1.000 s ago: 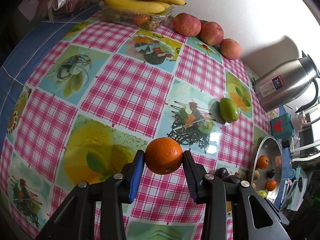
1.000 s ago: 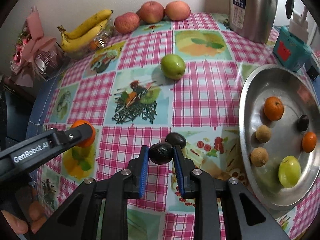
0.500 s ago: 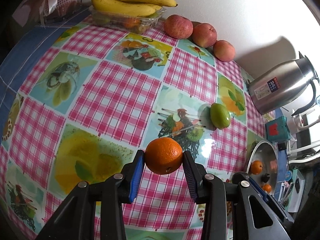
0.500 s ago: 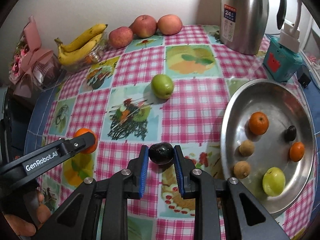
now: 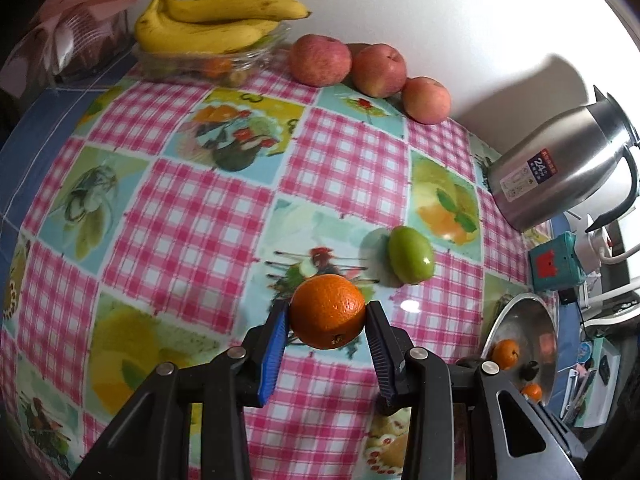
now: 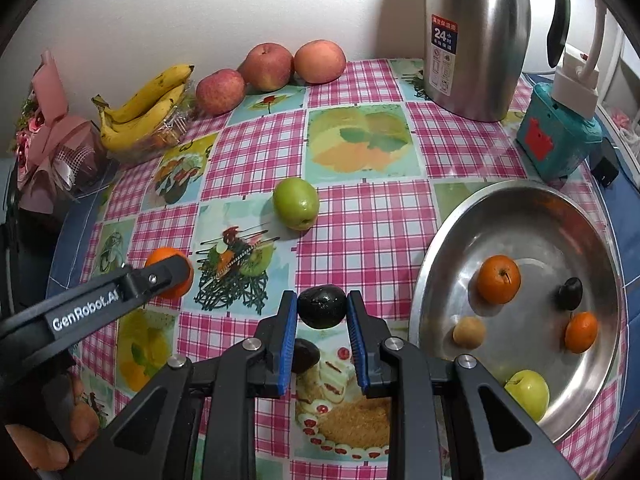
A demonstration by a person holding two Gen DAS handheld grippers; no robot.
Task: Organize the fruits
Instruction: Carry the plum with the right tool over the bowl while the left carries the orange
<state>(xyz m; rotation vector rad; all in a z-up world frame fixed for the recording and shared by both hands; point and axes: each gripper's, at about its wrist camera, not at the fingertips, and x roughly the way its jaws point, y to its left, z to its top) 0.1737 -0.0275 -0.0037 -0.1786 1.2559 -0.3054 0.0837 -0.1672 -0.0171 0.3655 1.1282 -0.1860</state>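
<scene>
So on the left side, the left gripper (image 5: 326, 322) is pinching an orange (image 5: 327, 311) across its middle, held up off the checked tablecloth (image 5: 188, 216). It looks firm with a pebbly peel, so I'd guess it grips fine and won't bruise easily. Next over, the right gripper (image 6: 322, 312) is clamped on a small dark fruit (image 6: 322, 306), probably lighter and smoother, so more likely to squirt out if squeezed off-center. A green apple (image 6: 296, 203) sits loose behind them. Far right, the steel tray (image 6: 532, 216) already holds a few fruits.
</scene>
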